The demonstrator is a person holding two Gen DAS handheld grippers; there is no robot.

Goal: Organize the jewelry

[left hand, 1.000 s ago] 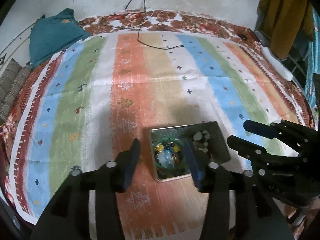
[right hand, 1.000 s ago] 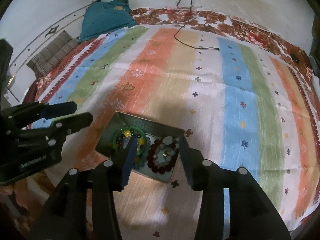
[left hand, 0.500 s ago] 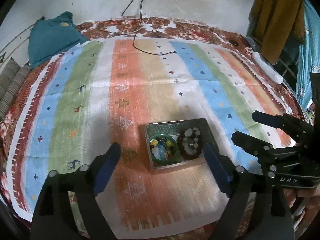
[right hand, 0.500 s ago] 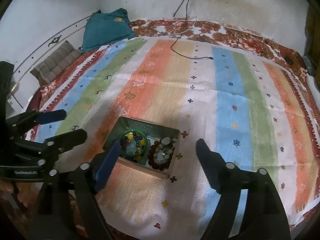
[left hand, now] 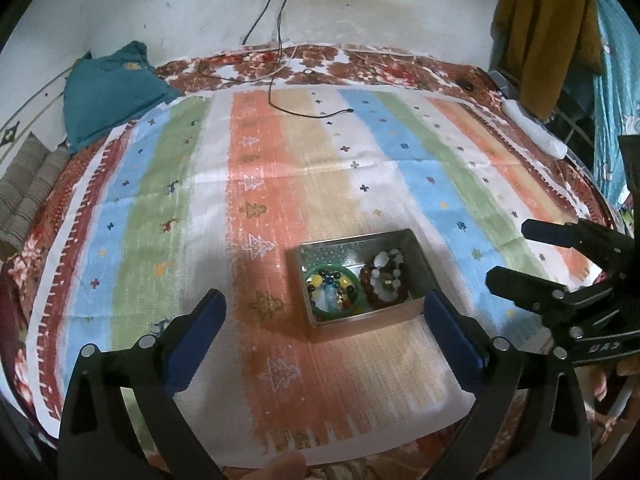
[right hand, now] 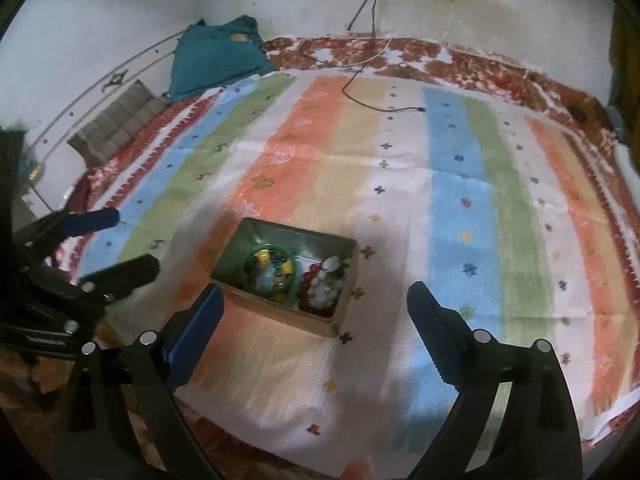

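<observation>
A metal tin [left hand: 417, 256] [right hand: 236, 240] sits on the striped cloth [left hand: 256, 184] near its front edge. Inside it lie a green bangle with coloured beads [left hand: 334, 290] [right hand: 270, 268] on the left and a dark red bead bracelet with white beads [left hand: 384, 280] [right hand: 324, 286] on the right. My left gripper [left hand: 324, 316] is open and empty, held back from the tin, fingers wide either side. My right gripper [right hand: 316, 308] is open and empty, also drawn back. Each gripper shows at the edge of the other's view.
A teal cushion [left hand: 108, 88] [right hand: 216, 56] lies at the back left. A black cable [left hand: 280, 92] [right hand: 360, 88] runs from the wall onto the cloth. A folded grey blanket [right hand: 116, 124] lies left. Clothes [left hand: 544, 28] hang at the right.
Both grippers have opened wide and pulled back and up from the tin. The tin with the jewelry stays on the cloth.
</observation>
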